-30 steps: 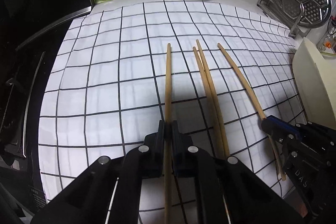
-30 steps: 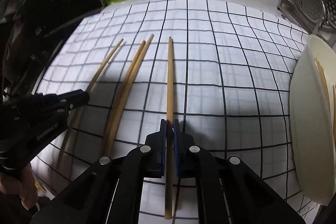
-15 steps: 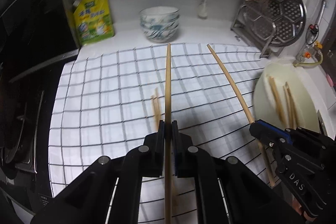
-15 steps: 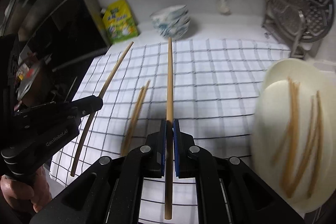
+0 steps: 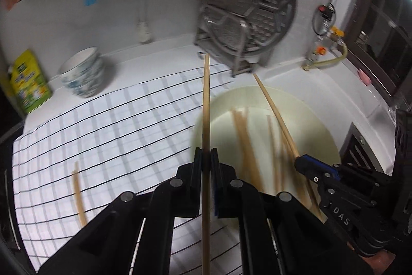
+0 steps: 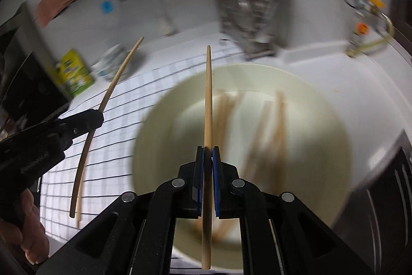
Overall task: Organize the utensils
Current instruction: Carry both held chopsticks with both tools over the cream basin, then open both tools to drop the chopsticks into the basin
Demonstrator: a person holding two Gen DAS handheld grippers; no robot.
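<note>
Left gripper (image 5: 206,159): jaws clenched on one bamboo chopstick (image 5: 206,105), gripped partway along so that the long end runs straight ahead of the fingers and the short end trails back under the tool. Held in the air, nose tipped downward, over the near edge of the cream plate (image 5: 327,135).

Right gripper (image 6: 208,159): likewise clamped on a second chopstick (image 6: 208,94), same mid-shaft hold, poised directly above the plate (image 6: 159,120). Seen from the left tool, it sits just to the right and slightly ahead (image 5: 300,161).

Plate: below and ahead of both tools; serves as the collecting dish. Several loose chopsticks (image 5: 244,141) already lie in it, roughly parallel, blurred. My reading: each hand carries one stick so a pair goes in together, and the lengthwise hold lets them drop aligned with those already there.

Checked cloth (image 5: 103,133): to the left of the left tool, under and behind it. One or two chopsticks remain on it (image 5: 77,192), well apart from the plate; too blurred to count.

Background, far ahead of the tools: stacked patterned bowls (image 5: 82,76), yellow-green pouch (image 5: 28,81), metal rack with a round steamer tray (image 5: 247,12). A person's fingers (image 6: 33,236) show at the left tool's handle.

Stage, as judged: delivery step, release not yet made.
</note>
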